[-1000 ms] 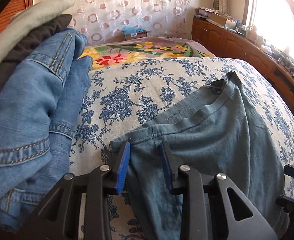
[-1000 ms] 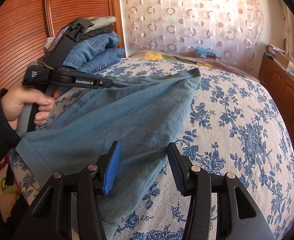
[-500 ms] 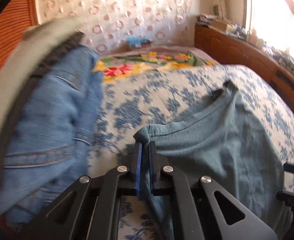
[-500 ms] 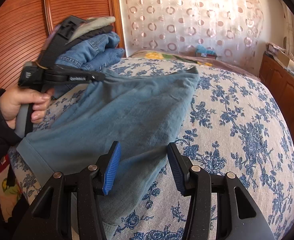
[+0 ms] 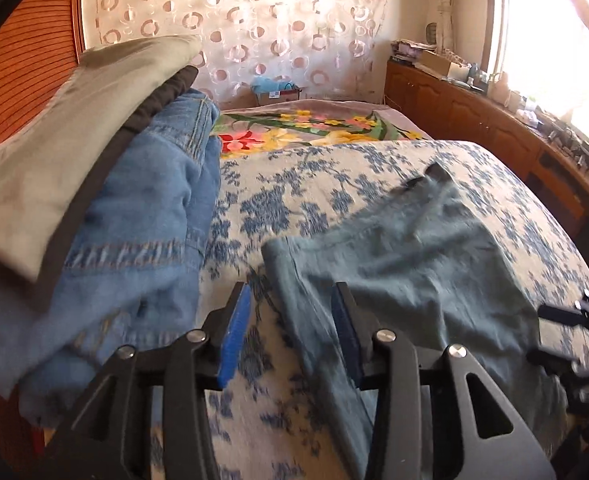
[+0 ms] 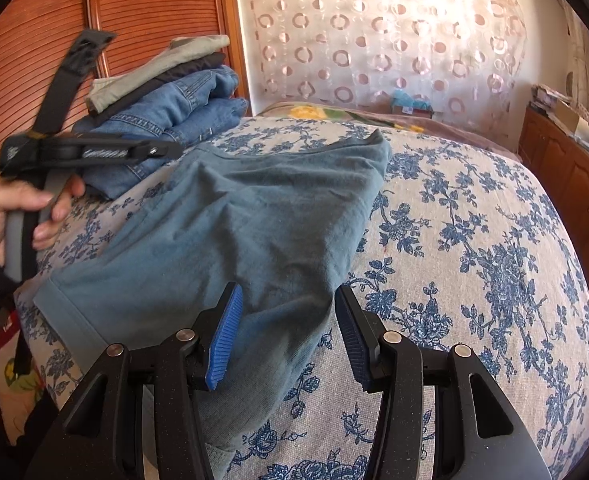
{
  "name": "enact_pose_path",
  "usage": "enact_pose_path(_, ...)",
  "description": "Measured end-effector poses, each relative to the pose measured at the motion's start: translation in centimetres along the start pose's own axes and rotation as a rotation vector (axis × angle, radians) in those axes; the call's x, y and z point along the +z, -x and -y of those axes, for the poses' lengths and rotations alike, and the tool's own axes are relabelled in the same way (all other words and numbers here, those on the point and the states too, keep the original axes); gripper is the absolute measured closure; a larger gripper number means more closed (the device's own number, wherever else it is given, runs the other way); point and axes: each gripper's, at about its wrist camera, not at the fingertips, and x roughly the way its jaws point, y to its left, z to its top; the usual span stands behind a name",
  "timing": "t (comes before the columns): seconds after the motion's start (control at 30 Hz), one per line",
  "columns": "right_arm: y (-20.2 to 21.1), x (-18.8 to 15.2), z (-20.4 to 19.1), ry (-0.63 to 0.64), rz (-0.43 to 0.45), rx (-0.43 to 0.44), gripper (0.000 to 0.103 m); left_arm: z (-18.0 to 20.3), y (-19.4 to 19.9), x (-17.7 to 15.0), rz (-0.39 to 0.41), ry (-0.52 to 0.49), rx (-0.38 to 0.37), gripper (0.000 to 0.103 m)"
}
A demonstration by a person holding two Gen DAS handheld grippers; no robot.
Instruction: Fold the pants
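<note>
Teal-grey pants point(image 6: 254, 220) lie folded on the flowered bedspread point(image 6: 474, 260). In the left wrist view the pants point(image 5: 434, 264) spread to the right, one corner just ahead of my left gripper point(image 5: 290, 296). Its jaws are opening; the cloth's edge runs between them along the right finger and neither pad presses it. A hand holds that left gripper point(image 6: 94, 152) at the pants' far-left corner in the right wrist view. My right gripper point(image 6: 288, 296) hovers open over the pants' near edge, with cloth beneath it and nothing pinched.
A stack of folded clothes, jeans point(image 5: 142, 216) under dark and beige pieces, sits at the bed's left by the wooden slatted panel point(image 6: 134, 20). Wooden cabinets point(image 5: 474, 120) line the right wall under the window. A bright floral blanket point(image 5: 314, 132) covers the far end.
My left gripper pinched the pants' corner shut, then opened and let it drop, drawing back and a little upward. The right gripper has not moved.
</note>
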Motion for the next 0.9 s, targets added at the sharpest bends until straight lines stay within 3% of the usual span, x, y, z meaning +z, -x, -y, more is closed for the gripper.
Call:
enact_pose_path(0.33,0.0,0.1,0.0,-0.007,-0.001,0.000,0.054,1.8,2.5,-4.6,-0.021,0.005,-0.101,0.062)
enact_pose_path(0.43,0.0,0.1,0.1,-0.005,-0.003,0.001,0.054,2.5,2.5,-5.6,-0.041,-0.017,-0.094,0.062)
enact_pose_path(0.53,0.0,0.0,0.2,-0.007,-0.004,0.001,0.054,3.0,2.4,-6.1,-0.064,-0.027,-0.095,0.069)
enact_pose_path(0.7,0.0,0.0,0.1,-0.007,-0.004,0.001,0.054,2.9,2.4,-6.9,-0.079,-0.016,-0.096,0.070)
enact_pose_path(0.9,0.0,0.1,0.1,-0.007,-0.004,0.001,0.054,2.9,2.5,-7.4,-0.088,-0.010,-0.099,0.087)
